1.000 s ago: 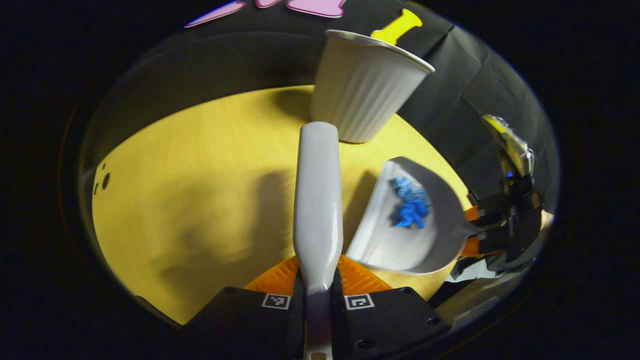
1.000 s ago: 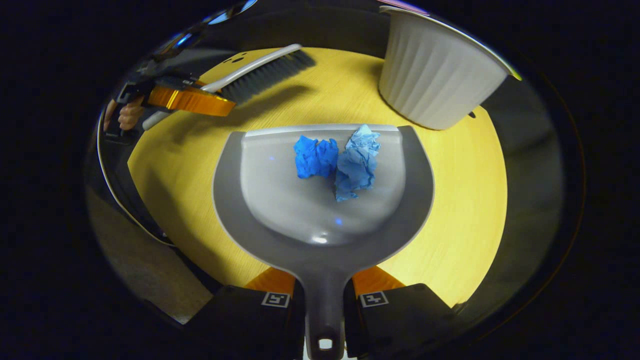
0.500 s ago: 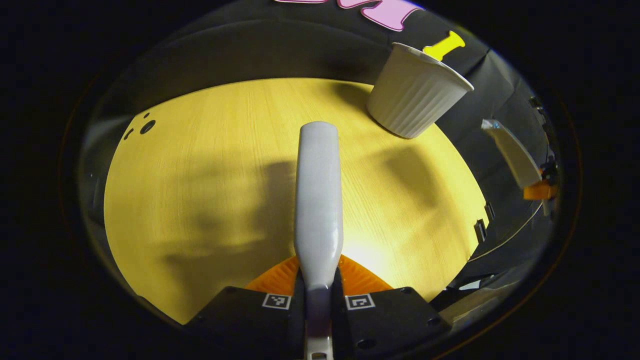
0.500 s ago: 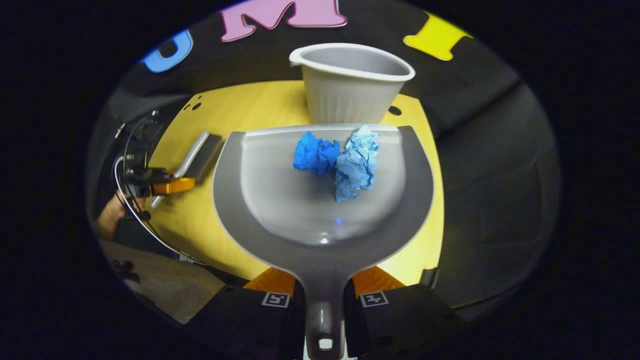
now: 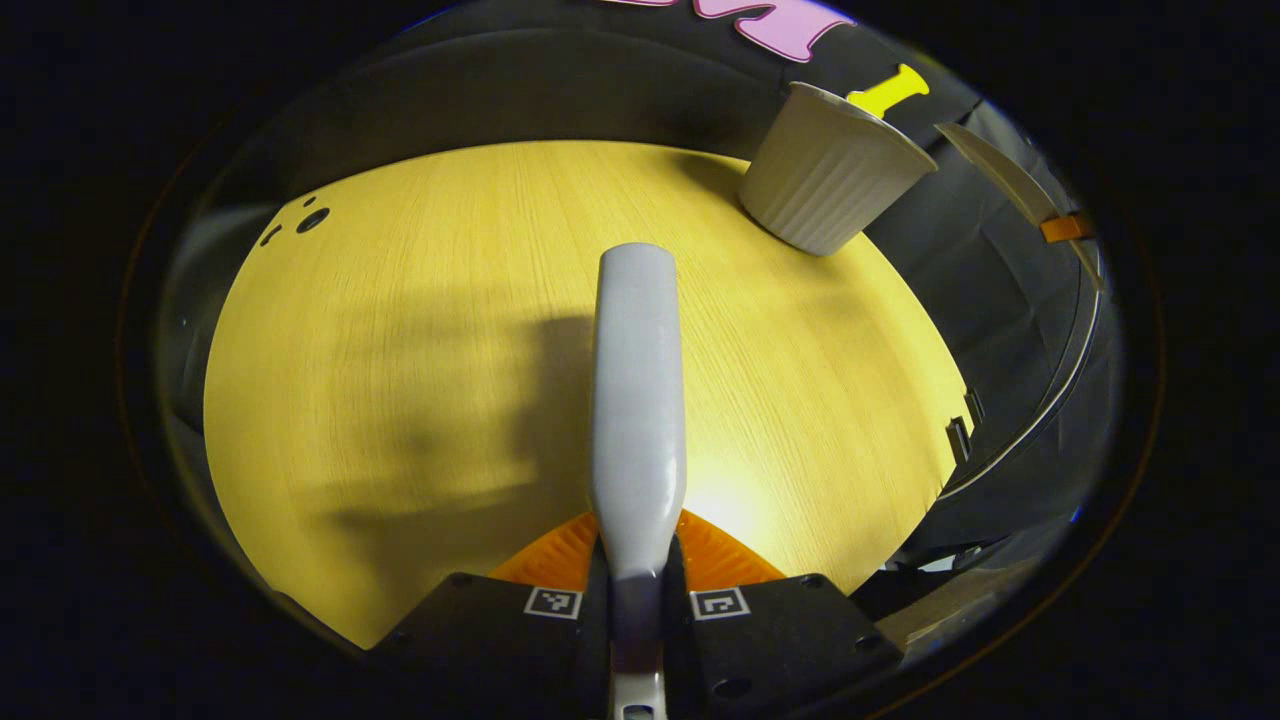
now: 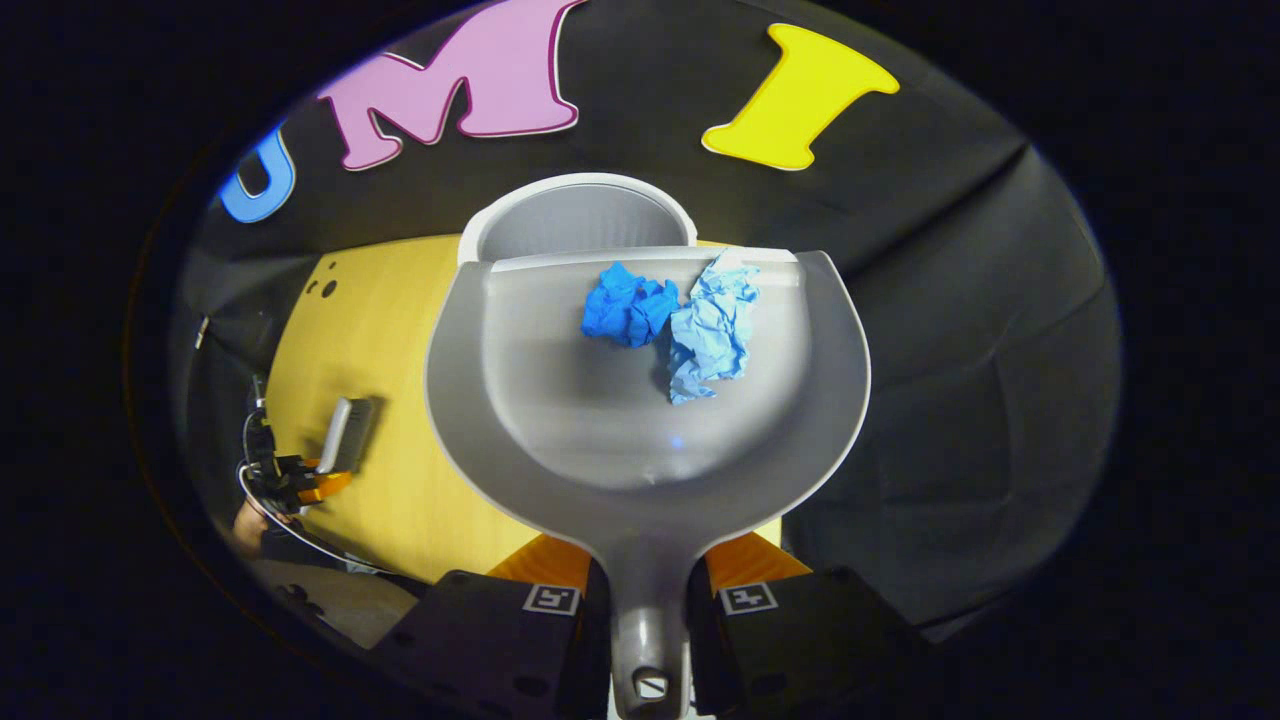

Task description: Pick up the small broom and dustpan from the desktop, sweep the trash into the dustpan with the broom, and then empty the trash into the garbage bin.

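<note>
Now, line by line:

Left gripper (image 5: 637, 590): closed on the broom handle, both fingers (image 5: 500, 625) pressed against its sides at the bottom of the left gripper view.

Small broom (image 5: 637, 400): pale grey back running straight ahead from the left gripper, held over the yellow wooden surface (image 5: 400, 350); bristles hidden beneath the back in that view. Farther off in the right gripper view, seen low on the left (image 6: 345, 448) with dark bristles, over the surface's near edge, a hand (image 6: 250, 515) below it.

Right gripper (image 6: 648, 600): clamped on the dustpan's narrow handle, a finger (image 6: 790, 640) tight on either side (no gap visible).

Dustpan (image 6: 560, 420): grey, held level and raised, its front lip right over the bin's opening as the right gripper view has it. Edge-on in the left gripper view at upper right (image 5: 1010, 185), above and beside the bin.

Trash: two crumpled paper wads lying near the dustpan's front lip, touching each other; darker blue wad (image 6: 628, 308) on the left, lighter blue wad (image 6: 712, 330) on the right.

Garbage bin (image 6: 575, 215): white, ribbed, open-topped, standing upright on the surface at its far edge near the black cloth wall; in the left gripper view well ahead and to the right of the broom (image 5: 830, 175).

Surface: bare yellow wood grain, broom shadow across it, small dark holes (image 5: 312, 218) near its far left edge.
</note>
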Demonstrator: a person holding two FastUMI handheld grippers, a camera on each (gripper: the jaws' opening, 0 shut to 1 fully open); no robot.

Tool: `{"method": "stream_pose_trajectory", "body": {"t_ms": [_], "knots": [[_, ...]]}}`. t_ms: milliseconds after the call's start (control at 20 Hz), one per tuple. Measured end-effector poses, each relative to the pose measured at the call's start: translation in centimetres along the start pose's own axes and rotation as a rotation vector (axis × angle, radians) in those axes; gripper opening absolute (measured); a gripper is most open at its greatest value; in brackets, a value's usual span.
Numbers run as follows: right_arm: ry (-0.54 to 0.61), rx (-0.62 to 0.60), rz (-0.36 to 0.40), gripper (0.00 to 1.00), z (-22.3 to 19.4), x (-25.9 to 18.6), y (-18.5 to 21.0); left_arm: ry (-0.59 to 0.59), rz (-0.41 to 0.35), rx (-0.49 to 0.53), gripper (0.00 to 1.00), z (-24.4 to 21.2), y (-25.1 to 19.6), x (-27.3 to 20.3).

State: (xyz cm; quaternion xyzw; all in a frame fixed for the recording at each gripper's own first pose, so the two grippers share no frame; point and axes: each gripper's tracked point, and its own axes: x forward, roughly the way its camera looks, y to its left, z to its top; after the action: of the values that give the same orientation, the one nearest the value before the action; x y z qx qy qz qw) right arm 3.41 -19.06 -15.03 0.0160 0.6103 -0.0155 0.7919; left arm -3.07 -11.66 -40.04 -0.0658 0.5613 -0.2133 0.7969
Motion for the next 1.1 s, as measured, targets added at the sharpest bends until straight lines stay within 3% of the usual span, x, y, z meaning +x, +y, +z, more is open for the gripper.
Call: {"method": "stream_pose_trajectory", "body": {"t_ms": [250, 500, 750, 850, 1100], "knots": [[0.047, -0.057, -0.076, 0.35, 5.5, 1.7, -1.9, -0.005, 0.010, -0.034, 0.25, -0.7, 1.1, -0.4], [0.127, -0.233, -0.209, 0.35, 8.9, 3.3, -3.6, 0.001, 0.012, -0.071, 0.25, -1.4, 2.5, -0.3], [0.239, -0.470, -0.230, 0.35, 10.0, 3.9, -2.8, 0.021, 0.013, -0.099, 0.25, -1.8, 3.2, 0.2], [0.259, -0.498, -0.243, 0.35, 10.5, 3.9, -2.8, 0.028, 0.014, -0.101, 0.22, -1.8, 3.5, 0.3], [0.277, -0.505, -0.256, 0.35, 10.5, 4.2, -2.8, 0.043, 0.010, -0.099, 0.25, -1.5, 3.8, 0.7]]}}
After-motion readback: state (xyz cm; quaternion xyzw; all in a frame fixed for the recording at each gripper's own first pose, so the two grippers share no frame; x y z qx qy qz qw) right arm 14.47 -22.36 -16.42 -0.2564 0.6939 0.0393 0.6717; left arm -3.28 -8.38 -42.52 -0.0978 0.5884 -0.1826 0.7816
